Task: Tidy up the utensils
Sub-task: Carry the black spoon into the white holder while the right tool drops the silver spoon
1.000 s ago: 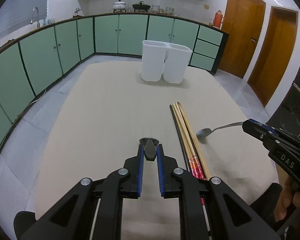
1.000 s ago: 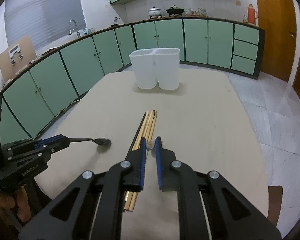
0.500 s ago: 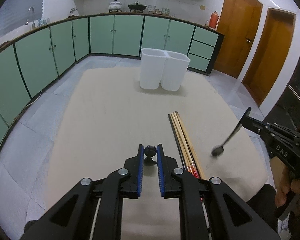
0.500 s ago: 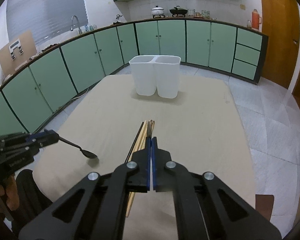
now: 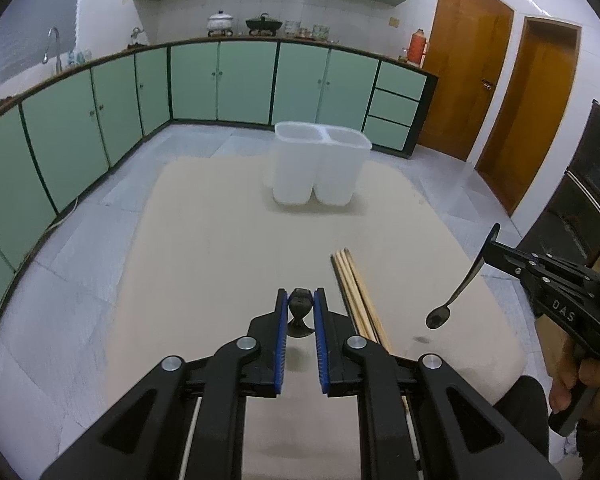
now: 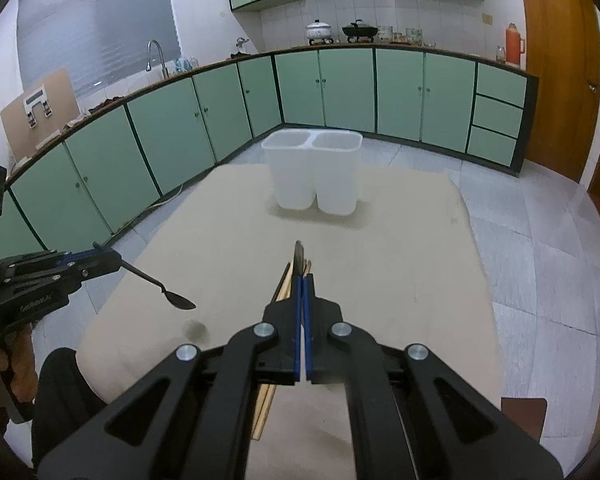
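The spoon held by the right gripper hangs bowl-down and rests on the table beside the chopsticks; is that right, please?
Not quite: the spoon in the right gripper hangs bowl-down above the table, not touching it, beside the chopsticks; the left wrist view shows it.

Room's looking dim-ish w/ flat overhead light; I'm seeing only soft shadows under my spoon (image 5: 440, 316) & the white bins (image 6: 312, 172). Fisheye's bending the cabinets (image 6: 172, 128) hard, corners are vignetting black, edges are going soft, slight grain overall.
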`<state>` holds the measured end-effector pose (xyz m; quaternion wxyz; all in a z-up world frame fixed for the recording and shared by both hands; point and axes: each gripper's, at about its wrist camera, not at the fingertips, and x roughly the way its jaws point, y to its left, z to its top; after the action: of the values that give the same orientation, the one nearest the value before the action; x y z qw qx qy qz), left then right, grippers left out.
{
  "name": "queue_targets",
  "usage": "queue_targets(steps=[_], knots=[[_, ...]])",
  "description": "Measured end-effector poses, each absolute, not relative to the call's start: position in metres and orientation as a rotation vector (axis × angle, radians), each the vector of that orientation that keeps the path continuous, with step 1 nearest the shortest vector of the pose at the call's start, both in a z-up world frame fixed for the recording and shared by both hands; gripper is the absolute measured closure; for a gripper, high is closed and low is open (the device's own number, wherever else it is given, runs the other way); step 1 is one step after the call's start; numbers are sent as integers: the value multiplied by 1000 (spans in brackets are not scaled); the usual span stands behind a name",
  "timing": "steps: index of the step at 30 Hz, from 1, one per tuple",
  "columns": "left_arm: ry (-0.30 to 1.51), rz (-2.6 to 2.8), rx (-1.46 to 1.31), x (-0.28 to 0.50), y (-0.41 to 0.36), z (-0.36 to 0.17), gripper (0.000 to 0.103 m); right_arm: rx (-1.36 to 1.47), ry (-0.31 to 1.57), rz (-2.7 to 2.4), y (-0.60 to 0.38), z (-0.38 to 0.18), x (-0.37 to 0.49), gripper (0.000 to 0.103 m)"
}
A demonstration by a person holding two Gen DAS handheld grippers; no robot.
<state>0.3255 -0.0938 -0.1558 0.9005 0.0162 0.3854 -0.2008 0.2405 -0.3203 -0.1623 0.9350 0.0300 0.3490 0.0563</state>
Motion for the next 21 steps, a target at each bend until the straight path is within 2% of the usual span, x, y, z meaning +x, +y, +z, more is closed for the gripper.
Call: queue_targets(steps=[10,21], knots=[[688,-443,61,386,-106,-97,90,13,614,126,-332,-108,285,103],[597,-469,73,494,-151,-53,90,46,557,160,-355,-53,415,103]])
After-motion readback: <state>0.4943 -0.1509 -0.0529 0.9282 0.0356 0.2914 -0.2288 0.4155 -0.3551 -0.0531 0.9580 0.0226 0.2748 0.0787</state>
